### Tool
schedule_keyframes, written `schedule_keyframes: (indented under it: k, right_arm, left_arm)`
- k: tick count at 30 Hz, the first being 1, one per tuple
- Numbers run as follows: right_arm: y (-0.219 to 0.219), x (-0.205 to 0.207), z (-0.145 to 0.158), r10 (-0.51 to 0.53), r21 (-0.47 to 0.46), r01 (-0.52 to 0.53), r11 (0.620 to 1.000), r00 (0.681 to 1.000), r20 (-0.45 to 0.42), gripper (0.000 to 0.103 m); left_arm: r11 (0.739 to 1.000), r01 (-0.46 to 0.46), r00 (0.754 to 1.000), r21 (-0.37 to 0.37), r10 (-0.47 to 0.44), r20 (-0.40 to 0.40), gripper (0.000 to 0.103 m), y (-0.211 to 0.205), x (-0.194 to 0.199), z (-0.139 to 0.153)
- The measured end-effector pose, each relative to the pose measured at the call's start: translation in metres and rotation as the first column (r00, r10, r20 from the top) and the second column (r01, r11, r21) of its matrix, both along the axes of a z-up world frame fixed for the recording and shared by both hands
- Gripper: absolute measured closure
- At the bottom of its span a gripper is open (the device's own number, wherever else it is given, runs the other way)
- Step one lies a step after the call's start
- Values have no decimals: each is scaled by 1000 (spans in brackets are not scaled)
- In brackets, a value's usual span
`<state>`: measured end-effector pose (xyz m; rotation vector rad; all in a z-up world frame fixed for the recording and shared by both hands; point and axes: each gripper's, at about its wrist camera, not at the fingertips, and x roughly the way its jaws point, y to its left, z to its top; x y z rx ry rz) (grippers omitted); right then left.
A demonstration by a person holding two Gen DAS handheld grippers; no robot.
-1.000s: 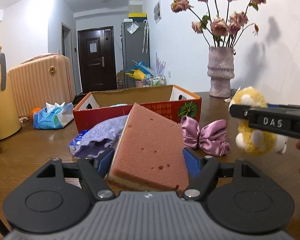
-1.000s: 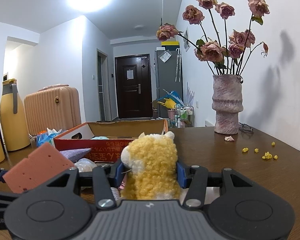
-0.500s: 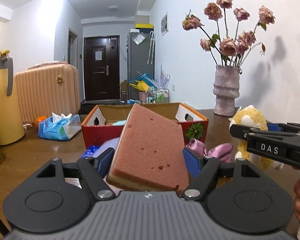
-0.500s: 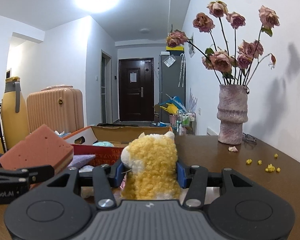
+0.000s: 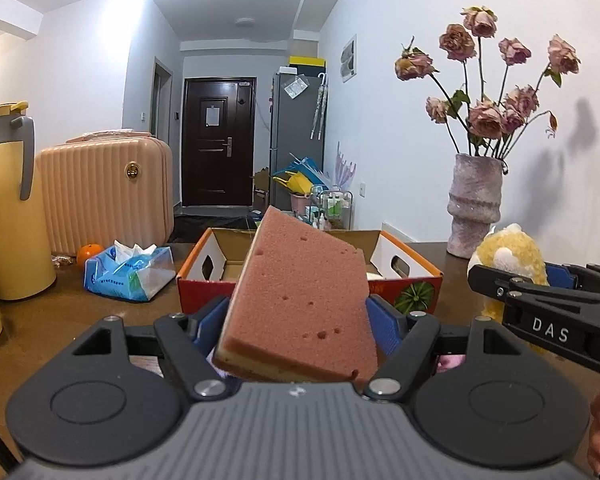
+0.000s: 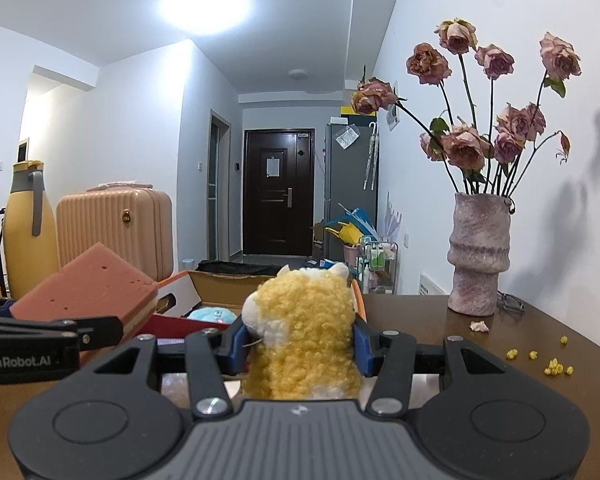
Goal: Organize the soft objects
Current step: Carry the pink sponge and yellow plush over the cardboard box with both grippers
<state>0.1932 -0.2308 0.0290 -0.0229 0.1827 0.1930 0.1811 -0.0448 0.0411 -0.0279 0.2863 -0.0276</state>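
Progress check: left tongs [image 5: 298, 316] are pinching the pink sponge [image 5: 300, 300], right tongs [image 6: 298, 346] are clamped on the yellow plush [image 6: 304, 336], both held up just in front of the cardboard box [image 5: 416, 270]. One blue plush [image 6: 214, 315] is already inside; these two aren't dropped in yet.

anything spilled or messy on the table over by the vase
Yes. Small yellow crumbs lie scattered on the table right of the vase, and one fallen petal sits at its base. The flowers look dried and drooping.
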Motion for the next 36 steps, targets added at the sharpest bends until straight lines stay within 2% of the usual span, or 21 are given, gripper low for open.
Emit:
schedule_keyframes:
  k: [17,36]
  right_arm:
    - [14,40,7,-5,1,5,1000,1000,4,53]
    - [30,82,10,5,-54,-4,999,1000,20,53]
  left_arm:
    - [998,-37,999,-54,38,4,27,12,48,14]
    - [995,-81,997,-61,81,7,27,25,92,18]
